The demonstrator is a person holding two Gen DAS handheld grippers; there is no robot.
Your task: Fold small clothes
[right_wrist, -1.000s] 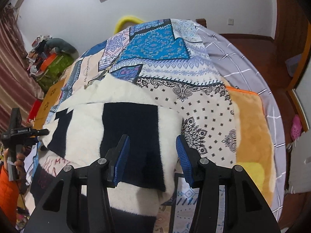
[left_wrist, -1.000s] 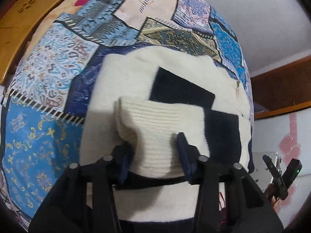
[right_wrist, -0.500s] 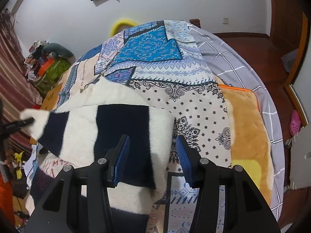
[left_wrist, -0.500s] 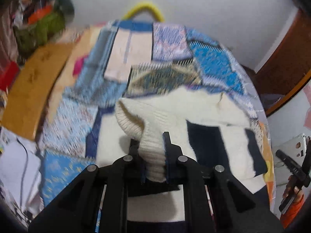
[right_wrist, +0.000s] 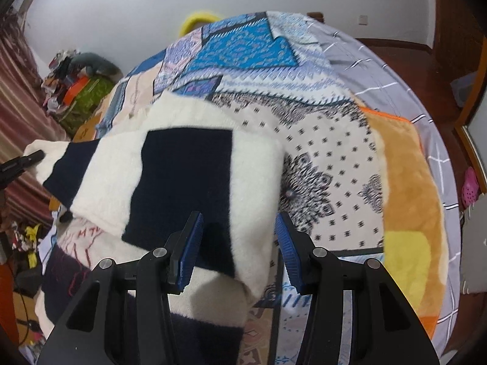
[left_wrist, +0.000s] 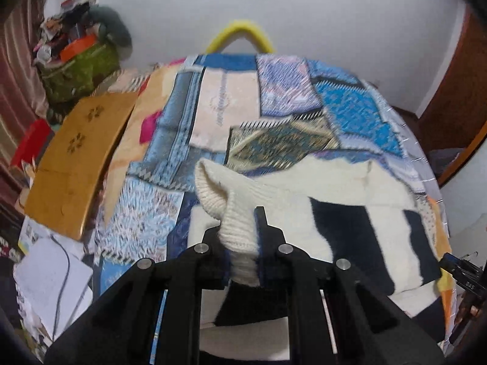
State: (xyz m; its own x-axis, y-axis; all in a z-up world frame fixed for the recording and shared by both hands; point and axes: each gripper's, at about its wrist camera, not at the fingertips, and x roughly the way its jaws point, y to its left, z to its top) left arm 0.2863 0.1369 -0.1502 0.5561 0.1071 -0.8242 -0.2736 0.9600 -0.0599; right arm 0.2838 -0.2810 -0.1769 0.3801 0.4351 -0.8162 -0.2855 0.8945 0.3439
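Cream ribbed cuff (left_wrist: 226,203) of the sweater (right_wrist: 194,179) is now pinched tight in my left tongs (left_wrist: 240,237), lifted off the patchwork bedspread (left_wrist: 350,112) where a second ago they straddled it open. My right tongs (right_wrist: 239,243) hover wide open, gripping nothing, over the sweater near the bed's near edge, so the sleeve fold can begin.

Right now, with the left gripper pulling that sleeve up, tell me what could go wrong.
The left gripper pinches only the ribbed cuff, so the knit may slip out mid-fold. The right gripper is open over the sweater, pinning nothing, so the body may drag across the quilt and bunch.
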